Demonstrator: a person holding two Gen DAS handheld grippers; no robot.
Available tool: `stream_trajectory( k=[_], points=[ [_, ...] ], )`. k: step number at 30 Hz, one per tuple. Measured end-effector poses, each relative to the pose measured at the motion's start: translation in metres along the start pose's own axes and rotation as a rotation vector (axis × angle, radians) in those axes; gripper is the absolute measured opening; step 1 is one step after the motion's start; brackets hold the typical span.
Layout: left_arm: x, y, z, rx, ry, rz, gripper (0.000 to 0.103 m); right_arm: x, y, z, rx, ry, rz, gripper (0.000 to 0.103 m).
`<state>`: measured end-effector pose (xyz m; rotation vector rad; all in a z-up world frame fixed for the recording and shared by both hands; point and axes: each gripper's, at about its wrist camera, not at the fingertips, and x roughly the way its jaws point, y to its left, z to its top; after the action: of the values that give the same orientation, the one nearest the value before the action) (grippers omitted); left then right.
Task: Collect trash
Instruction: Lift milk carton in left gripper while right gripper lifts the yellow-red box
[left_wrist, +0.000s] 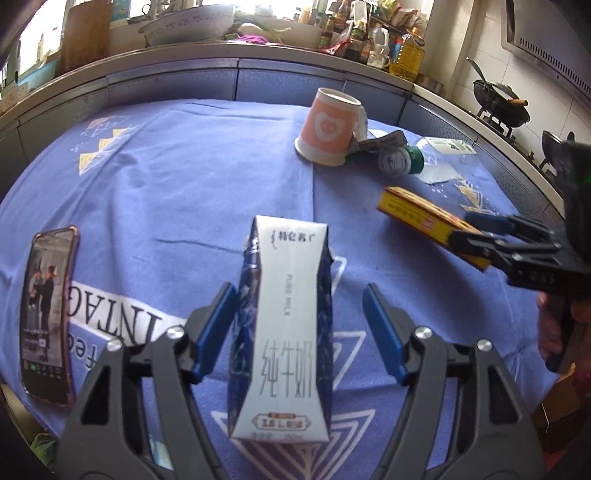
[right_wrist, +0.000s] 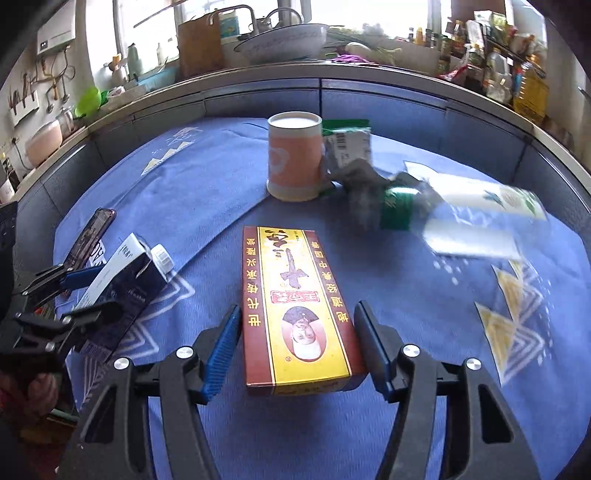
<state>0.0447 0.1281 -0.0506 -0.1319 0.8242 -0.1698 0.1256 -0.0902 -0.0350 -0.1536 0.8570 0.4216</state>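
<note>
A white and dark blue milk carton (left_wrist: 284, 328) lies on the blue cloth between the fingers of my left gripper (left_wrist: 299, 332). The left pad touches it and the right pad stands apart, so the gripper is open. It also shows in the right wrist view (right_wrist: 122, 291). A red and yellow box (right_wrist: 295, 310) lies between the fingers of my right gripper (right_wrist: 295, 347), which closely flank its sides. The box also shows in the left wrist view (left_wrist: 424, 218). An orange paper cup (right_wrist: 293, 158), a grey wrapper (right_wrist: 360, 177) and a green-labelled plastic bottle (right_wrist: 461, 206) lie farther back.
A phone (left_wrist: 48, 314) lies at the left edge of the blue cloth (left_wrist: 166, 184). A kitchen counter (right_wrist: 258, 77) with a bowl, bottles and a wok runs behind the table.
</note>
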Motion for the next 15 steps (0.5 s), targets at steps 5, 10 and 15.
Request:
stream_trajectory(
  k=[5, 10, 15],
  points=[
    [0.007, -0.004, 0.002, 0.016, 0.028, 0.033, 0.068, -0.028, -0.022, -0.048, 0.114, 0.010, -0.093, 0.062],
    [0.003, -0.011, -0.004, 0.055, 0.039, 0.074, 0.068, -0.036, -0.032, -0.072, 0.157, 0.014, -0.106, 0.065],
    [-0.003, -0.012, -0.007, 0.055, 0.041, 0.114, 0.068, -0.036, -0.033, -0.078, 0.159, -0.010, -0.092, 0.074]
  ],
)
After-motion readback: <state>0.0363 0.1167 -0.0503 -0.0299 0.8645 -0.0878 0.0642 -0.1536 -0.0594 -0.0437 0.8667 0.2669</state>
